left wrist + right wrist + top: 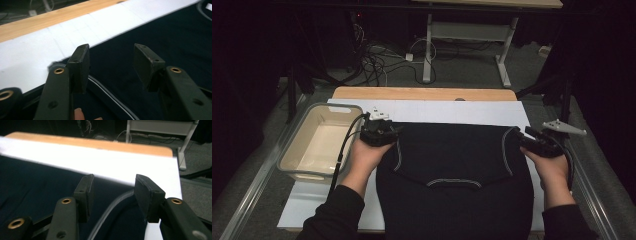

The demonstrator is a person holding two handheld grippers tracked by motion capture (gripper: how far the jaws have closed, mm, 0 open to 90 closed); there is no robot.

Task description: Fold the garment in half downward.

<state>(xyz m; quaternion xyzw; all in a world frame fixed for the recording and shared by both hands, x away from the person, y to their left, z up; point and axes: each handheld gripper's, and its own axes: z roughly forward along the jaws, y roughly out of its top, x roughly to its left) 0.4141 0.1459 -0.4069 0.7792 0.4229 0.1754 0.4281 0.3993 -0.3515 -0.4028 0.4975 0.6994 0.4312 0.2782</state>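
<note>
Two grippers: seen at the upper corners of the garment in the high view.
Garment: a dark sleeveless top [457,170] with pale-piped armholes is spread flat at the centre of the surface [432,111].
Left gripper [381,131]: jaws are parted, nothing clamped, fabric beneath.
Right gripper [537,142]: jaws are parted over the armhole piping, nothing pinched.
Bin [294,150]: a beige tub is set at the left of the frame, just beside the left gripper.

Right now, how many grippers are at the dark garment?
2. The left gripper is at the dark garment's upper left corner, the right gripper at its upper right corner, jaws apart, gripping nothing.
</note>
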